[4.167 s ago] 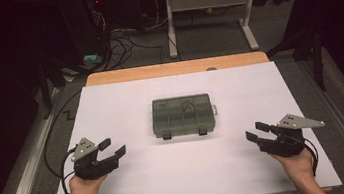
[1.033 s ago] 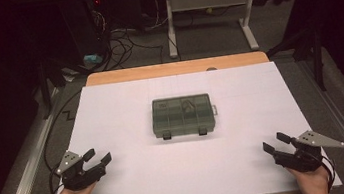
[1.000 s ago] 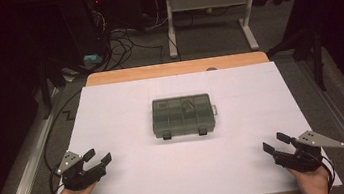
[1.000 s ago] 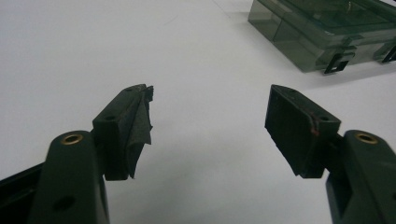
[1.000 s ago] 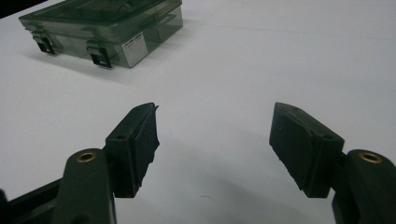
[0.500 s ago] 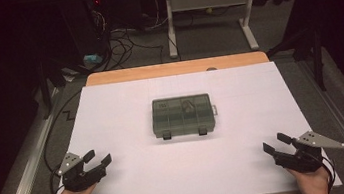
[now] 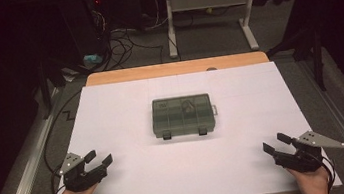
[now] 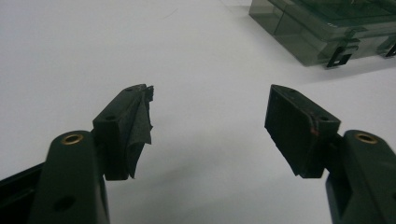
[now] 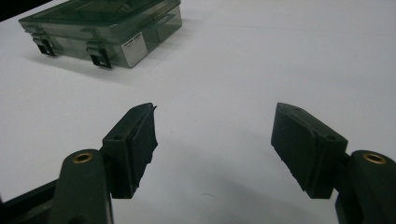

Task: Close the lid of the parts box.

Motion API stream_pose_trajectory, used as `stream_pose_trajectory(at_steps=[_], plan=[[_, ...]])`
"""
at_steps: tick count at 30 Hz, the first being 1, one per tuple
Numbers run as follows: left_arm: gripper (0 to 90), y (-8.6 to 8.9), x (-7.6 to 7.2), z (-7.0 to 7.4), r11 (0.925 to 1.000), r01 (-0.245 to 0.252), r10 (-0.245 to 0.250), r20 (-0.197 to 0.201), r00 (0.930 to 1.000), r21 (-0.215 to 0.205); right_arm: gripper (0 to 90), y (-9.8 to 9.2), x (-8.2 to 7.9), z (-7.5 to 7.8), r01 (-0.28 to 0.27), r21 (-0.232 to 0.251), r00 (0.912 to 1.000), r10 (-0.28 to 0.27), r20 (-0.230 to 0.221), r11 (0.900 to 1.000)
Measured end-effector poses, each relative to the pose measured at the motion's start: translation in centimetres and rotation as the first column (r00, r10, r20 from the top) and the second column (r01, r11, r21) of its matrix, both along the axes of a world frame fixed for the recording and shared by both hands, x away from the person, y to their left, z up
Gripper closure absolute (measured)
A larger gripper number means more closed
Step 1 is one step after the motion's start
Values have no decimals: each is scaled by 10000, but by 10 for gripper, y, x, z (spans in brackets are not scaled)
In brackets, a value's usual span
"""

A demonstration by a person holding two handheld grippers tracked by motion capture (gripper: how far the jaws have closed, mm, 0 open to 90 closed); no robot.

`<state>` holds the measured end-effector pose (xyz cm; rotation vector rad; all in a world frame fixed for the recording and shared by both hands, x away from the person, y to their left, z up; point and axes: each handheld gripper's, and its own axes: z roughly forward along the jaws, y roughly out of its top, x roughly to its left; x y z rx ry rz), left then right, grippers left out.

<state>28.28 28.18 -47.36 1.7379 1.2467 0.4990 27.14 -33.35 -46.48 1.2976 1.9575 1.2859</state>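
Near the front corners of the white table (image 7: 112, 115), the left gripper (image 7: 98, 158) and the right gripper (image 7: 274, 143) both gape wide and hold nothing, well apart from the shut green box (image 7: 181, 115) in the middle, and both sit nearer the front edge than four seconds ago.

Both grippers are black, the left gripper (image 7: 98, 158) and the right gripper (image 7: 275, 143). Each has a grey three-cornered plate on top, small gold rings by its jaws, and a black cable trailing behind.
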Motion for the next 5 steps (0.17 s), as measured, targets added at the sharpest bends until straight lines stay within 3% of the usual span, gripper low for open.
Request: stream_pose_trajectory(at_steps=[5], plan=[[320,0,0,0,10000,10,-10,-18,10000,-24,307,0,0,0,2,-33,10000,-2,-26,10000]])
